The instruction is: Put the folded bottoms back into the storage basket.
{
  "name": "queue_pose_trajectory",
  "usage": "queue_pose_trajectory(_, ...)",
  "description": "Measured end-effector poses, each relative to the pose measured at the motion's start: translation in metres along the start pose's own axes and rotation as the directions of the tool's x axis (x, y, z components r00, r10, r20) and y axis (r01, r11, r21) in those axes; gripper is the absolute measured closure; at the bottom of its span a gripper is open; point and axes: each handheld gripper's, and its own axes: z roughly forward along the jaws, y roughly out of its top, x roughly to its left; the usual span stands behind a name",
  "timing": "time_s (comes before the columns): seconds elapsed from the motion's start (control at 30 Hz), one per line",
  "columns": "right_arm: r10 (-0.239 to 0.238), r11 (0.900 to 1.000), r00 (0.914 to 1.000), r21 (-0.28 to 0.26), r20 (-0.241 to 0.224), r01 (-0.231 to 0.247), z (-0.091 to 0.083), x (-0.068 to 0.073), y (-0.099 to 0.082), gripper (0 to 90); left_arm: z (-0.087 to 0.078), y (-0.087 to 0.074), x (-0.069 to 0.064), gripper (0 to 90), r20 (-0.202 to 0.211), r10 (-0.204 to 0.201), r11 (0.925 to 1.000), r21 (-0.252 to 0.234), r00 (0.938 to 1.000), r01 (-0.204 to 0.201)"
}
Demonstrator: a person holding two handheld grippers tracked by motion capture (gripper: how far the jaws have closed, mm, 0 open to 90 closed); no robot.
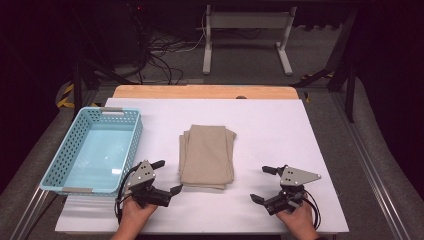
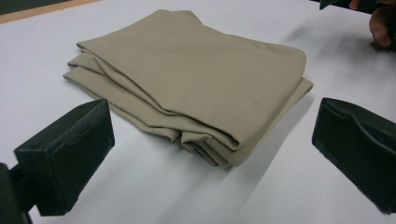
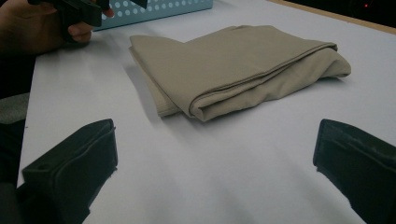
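- folded cloth (image 1: 207,156): beige woven fabric, matt, finely ribbed;
- basket (image 1: 67,150): light blue perforated plastic, slightly glossy;
- tabletop (image 1: 280,130): smooth matt white; bare wood along its far edge

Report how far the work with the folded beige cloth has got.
Done: the folded beige cloth lies in neat layers mid-table. In hand: nothing yet; the left gripper sits open at the cloth's near left corner, the right gripper open farther off, neither touching it. Left: probably grasping the cloth and moving it; the light blue perforated plastic basket beside it holds nothing.
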Motion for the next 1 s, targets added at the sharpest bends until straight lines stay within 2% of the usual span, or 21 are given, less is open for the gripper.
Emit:
queue_pose_trajectory(0.2,0.002,1.0,1.0,0.001,-0.006,-0.002,0.001,0.0,0.0,0.4,0.001,0.005,0.001,0.0,-0.012,-0.004,0.9995,0.031,0.9999,0.004)
queue_pose_trajectory(0.4,0.004,1.0,1.0,0.0,-0.007,-0.004,0.001,-0.001,0.0,0.3,0.001,0.012,0.002,0.0,-0.021,-0.005,0.9992,0.04,0.9998,0.006)
queue_pose_trajectory(0.57,0.009,1.0,0.9999,0.002,-0.008,-0.009,0.002,-0.001,0.0,0.3,0.001,0.02,0.008,0.0,-0.027,-0.025,0.9987,0.043,0.9993,0.026)
queue_pose_trajectory(0.63,0.009,1.0,0.9999,0.003,-0.007,-0.009,0.002,-0.001,0.0,0.3,0.0,0.022,0.009,0.0,-0.03,-0.02,0.9987,0.046,0.9993,0.022)
queue_pose_trajectory(0.67,0.009,1.0,0.9999,0.003,-0.008,-0.009,0.002,-0.001,0.0,0.3,0.001,0.025,0.011,0.0,-0.022,-0.032,0.9977,0.06,0.9992,0.033)
queue_pose_trajectory(1.0,0.011,0.9999,0.9999,0.012,0.003,-0.011,0.002,-0.001,-0.002,0.3,0.011,0.038,0.014,0.0,-0.009,-0.002,0.9962,0.087,1.0,0.003)
